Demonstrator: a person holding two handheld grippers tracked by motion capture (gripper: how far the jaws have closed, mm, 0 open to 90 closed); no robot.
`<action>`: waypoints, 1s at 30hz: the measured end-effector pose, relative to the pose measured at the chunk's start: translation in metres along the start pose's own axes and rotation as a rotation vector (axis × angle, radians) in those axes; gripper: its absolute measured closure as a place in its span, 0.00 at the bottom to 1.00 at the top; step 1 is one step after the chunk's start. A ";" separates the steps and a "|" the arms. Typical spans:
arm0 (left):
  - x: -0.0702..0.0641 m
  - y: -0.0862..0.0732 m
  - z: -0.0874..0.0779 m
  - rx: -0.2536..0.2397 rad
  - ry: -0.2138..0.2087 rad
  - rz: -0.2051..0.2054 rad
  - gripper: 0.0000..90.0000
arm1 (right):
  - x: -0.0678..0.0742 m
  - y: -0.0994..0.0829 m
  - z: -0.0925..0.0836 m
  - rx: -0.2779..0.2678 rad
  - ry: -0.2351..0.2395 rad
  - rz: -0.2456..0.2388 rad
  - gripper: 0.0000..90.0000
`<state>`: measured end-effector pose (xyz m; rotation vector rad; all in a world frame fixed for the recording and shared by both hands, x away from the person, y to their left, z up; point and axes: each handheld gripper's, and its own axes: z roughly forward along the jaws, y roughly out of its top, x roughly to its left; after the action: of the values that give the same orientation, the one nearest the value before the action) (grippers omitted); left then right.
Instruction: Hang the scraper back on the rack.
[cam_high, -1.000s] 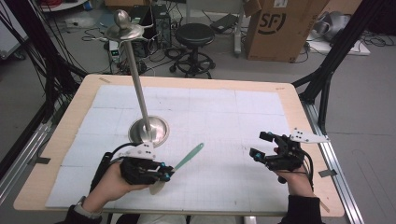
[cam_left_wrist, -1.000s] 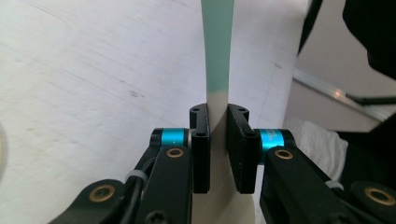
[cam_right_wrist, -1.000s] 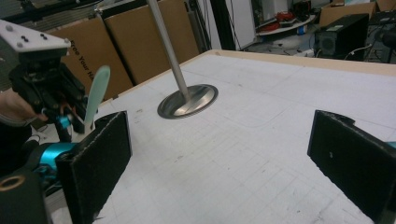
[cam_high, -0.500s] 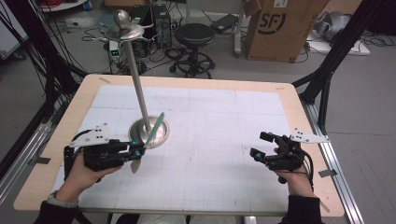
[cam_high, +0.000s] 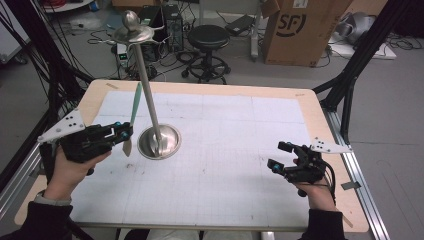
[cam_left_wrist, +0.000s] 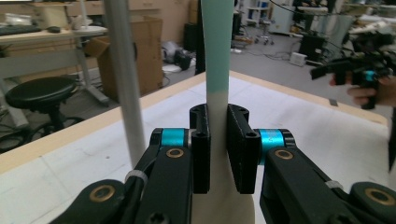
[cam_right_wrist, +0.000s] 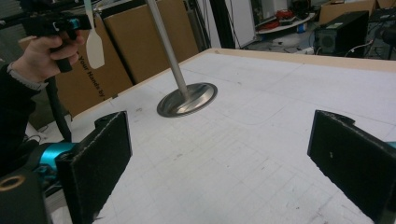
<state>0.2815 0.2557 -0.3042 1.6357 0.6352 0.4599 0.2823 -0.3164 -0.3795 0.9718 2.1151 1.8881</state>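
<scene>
My left jaws are clenched on the spatula (cam_left_wrist: 218, 70), pads pinching its cream part w/ the teal part running up past them; my right jaws stand wide apart, nothing btwn them. Count: 1 spatula, 1 metal stand (cam_high: 159, 141) (one round base, one slim pole, one dish at top), 2 grippers, 1 worktop (cam_high: 240, 125). Left gripper (cam_high: 121, 134) sits near the worktop's left edge, just beside the stand's base. Spatula is held off the surface, long axis near upright: teal end up and tilted a bit twd the far side, cream end down. It's close to the pole but apart from it, as far as I can tell. Right gripper (cam_high: 281, 156) rests low near the right front corner, well apart from the stand, jaws aimed across twd the stand. Open room: whole middle and far-right of the white gridded sheet is bare; wood border runs all round.
</scene>
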 end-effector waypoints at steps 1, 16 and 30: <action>0.003 0.001 -0.002 -0.005 0.005 -0.002 0.89 | 0.000 0.000 0.000 0.003 0.001 0.003 0.06; 0.024 0.034 -0.024 -0.065 0.090 -0.030 0.89 | 0.001 0.000 0.001 0.000 0.011 0.002 0.06; 0.036 0.055 -0.033 -0.105 0.138 -0.021 0.89 | 0.001 0.000 0.002 0.003 0.014 0.005 0.06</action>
<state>0.2965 0.2985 -0.2464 1.5056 0.7183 0.5849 0.2828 -0.3141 -0.3797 0.9680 2.1264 1.8998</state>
